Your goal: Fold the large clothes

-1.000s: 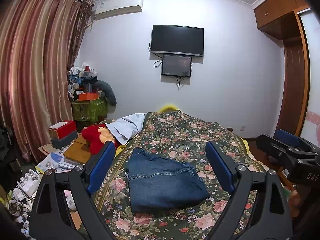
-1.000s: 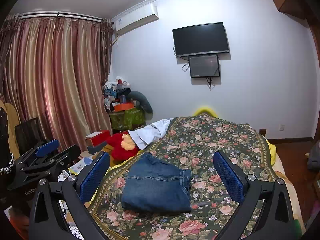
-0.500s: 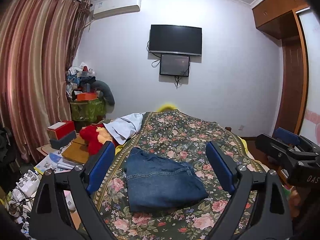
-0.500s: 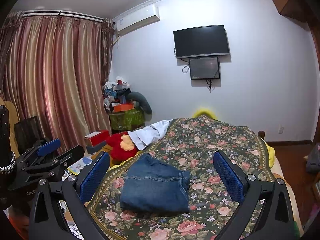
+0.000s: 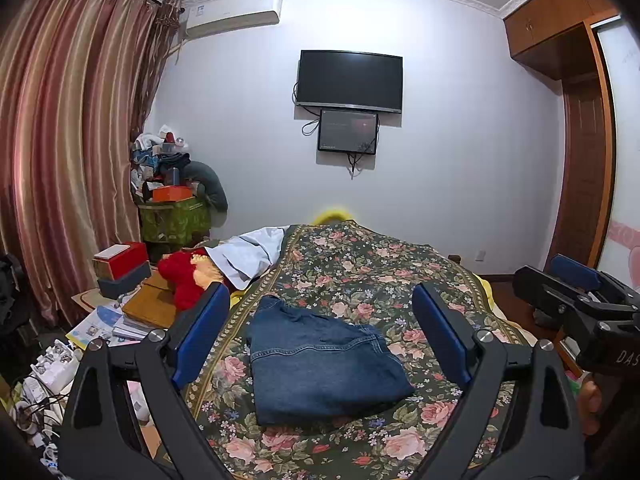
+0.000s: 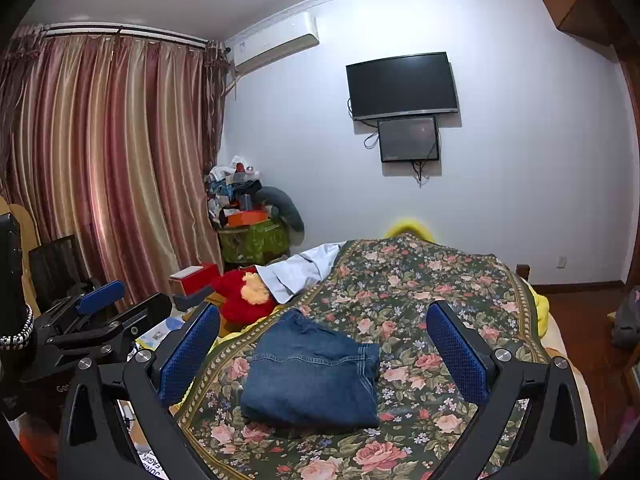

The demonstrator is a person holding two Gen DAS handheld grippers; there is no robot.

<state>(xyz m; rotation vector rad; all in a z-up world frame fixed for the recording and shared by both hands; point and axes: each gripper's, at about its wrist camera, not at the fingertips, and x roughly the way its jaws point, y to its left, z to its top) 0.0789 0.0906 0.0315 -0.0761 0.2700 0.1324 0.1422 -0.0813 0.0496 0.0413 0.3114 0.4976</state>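
A pair of blue jeans (image 5: 320, 364) lies folded into a compact rectangle on the floral bedspread (image 5: 372, 268); it also shows in the right wrist view (image 6: 316, 376). My left gripper (image 5: 320, 332) is open and empty, held back from and above the jeans. My right gripper (image 6: 322, 344) is open and empty too, likewise clear of the jeans. The right gripper shows at the right edge of the left wrist view (image 5: 576, 296), and the left gripper at the left edge of the right wrist view (image 6: 96, 316).
A white garment (image 5: 248, 252) and a red plush toy (image 5: 184, 276) lie at the bed's left edge. Boxes, books and papers (image 5: 120, 304) crowd the floor to the left, by the curtain (image 5: 60, 152). A wardrobe (image 5: 580, 160) stands on the right. A TV (image 5: 350, 80) hangs on the far wall.
Both grippers have drifted slightly, so the view shifted a little. The jeans have not moved and both grippers stay open.
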